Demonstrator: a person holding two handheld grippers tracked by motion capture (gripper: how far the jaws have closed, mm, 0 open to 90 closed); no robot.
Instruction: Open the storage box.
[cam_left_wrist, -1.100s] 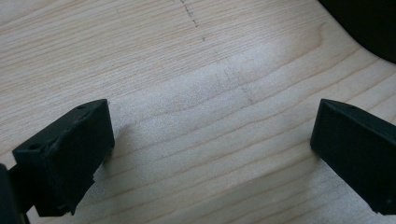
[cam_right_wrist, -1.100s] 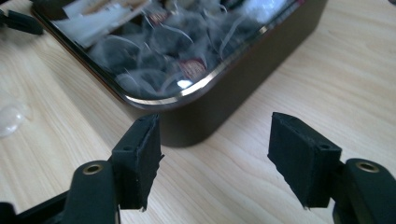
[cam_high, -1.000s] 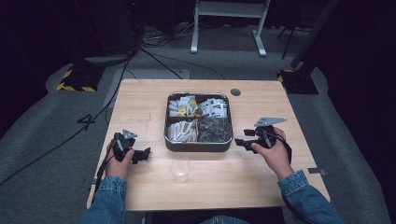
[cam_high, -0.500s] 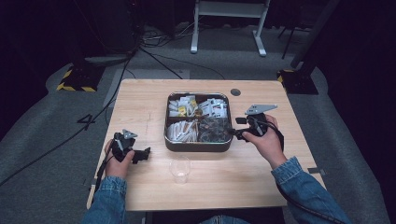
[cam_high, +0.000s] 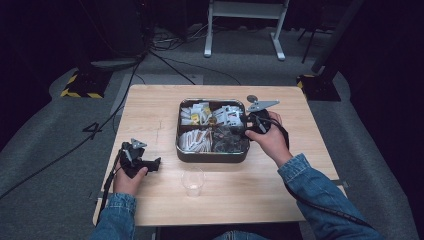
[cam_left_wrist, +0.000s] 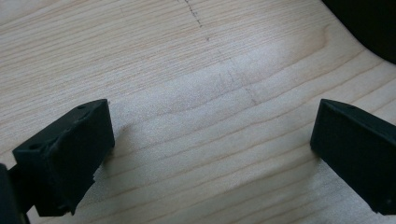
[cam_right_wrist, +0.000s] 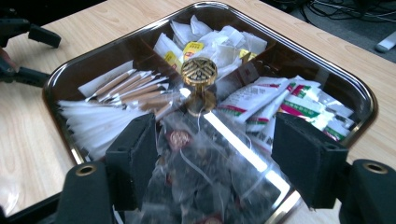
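Observation:
A square metal box (cam_high: 178, 150) with a clear lid stands mid-table, and the lid has a brass knob (cam_right_wrist: 199, 74) at its centre. Under the lid lie white and yellow sachets (cam_right_wrist: 205, 42), brown sticks (cam_right_wrist: 135, 88), green-and-red packets (cam_right_wrist: 299, 105) and dark tea bags (cam_right_wrist: 196, 182). My right gripper (cam_high: 245, 125) hovers open over the box's right side, jaws either side of the tea-bag corner and pointing at the knob (cam_high: 214, 123). It holds nothing. My left gripper (cam_high: 154, 164) rests open on the bare wood left of the box, its jaws (cam_left_wrist: 212, 135) wide apart around nothing.
A clear plastic cup (cam_high: 193, 180) stands on the wooden table (cam_high: 150, 110) just in front of the box, between my two hands. A small round disc (cam_high: 252, 98) lies behind the box. Cables and stand legs (cam_high: 245, 30) cross the dark floor beyond the table.
My right gripper has moved left and forward from the table beside the box to above the box's right side. The left gripper has stayed put.

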